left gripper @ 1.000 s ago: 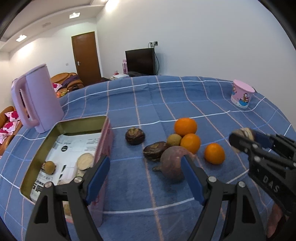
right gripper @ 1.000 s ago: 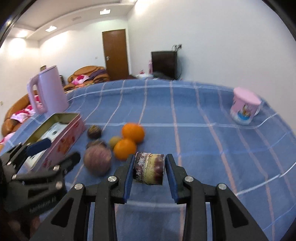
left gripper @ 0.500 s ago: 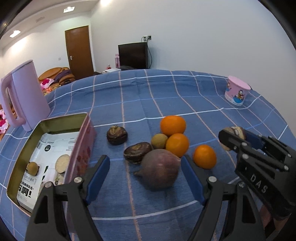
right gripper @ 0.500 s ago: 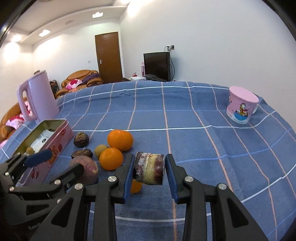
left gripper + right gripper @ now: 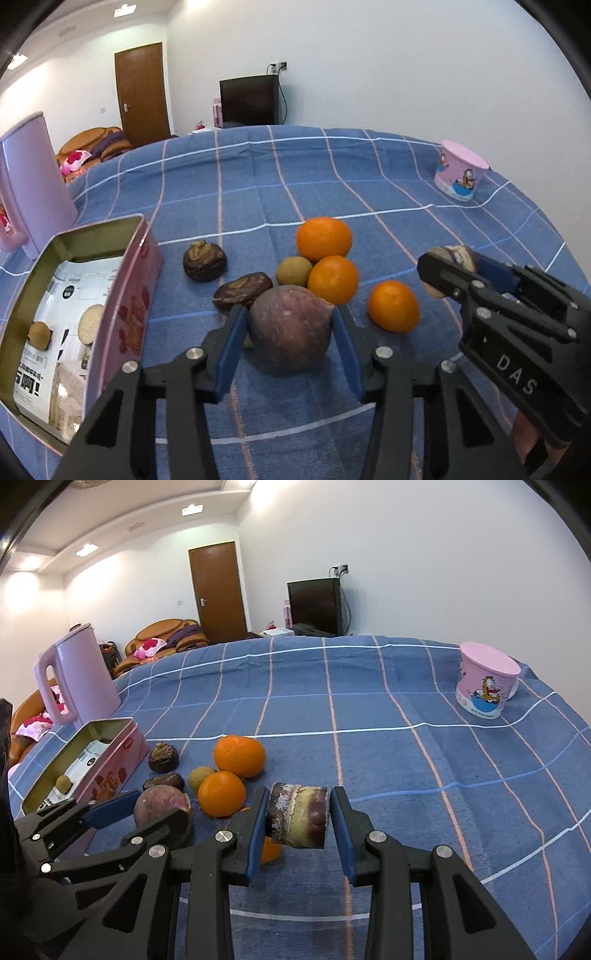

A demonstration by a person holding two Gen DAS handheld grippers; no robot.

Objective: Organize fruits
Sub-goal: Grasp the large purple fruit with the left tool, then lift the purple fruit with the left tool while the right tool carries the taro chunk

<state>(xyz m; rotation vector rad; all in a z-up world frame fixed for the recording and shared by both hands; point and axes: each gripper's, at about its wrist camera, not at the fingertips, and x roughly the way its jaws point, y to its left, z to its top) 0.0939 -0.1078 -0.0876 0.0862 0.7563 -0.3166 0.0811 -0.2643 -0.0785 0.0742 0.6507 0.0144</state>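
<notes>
The left hand-held gripper (image 5: 290, 325) sits low over the counter (image 5: 332, 192), which is covered in a blue checked cloth. Its blue pads flank a large round purple fruit (image 5: 290, 328) on both sides, touching or nearly touching it; whether they actually clamp it cannot be told. The fruit rests on the cloth, its short pointed tip aimed right, toward the nearer orange (image 5: 333, 279).

The right hand-held gripper (image 5: 298, 818) is closed on a cut, cylindrical brown-and-cream piece (image 5: 298, 816), held clear above the cloth. Its long axis runs sideways between the pads, and its flat ends press against them.

Behind the purple fruit lies a cluster: a far orange (image 5: 324, 239), a small brownish-green round fruit (image 5: 294, 271) touching both oranges, and a third orange (image 5: 393, 305) apart to the right. Two dark brown wrinkled fruits lie to the left, one upright (image 5: 204, 260), the other lying flatter (image 5: 243, 290) just beside the left pad.

An open pink tin (image 5: 129, 295) stands at the left edge, its long axis running away from the camera, with a small brown fruit (image 5: 38, 334) and a pale round piece (image 5: 92, 319) inside. A pink kettle (image 5: 75, 675) stands beyond the tin, and a pink cartoon cup (image 5: 485, 686) stands well apart at the far right.
</notes>
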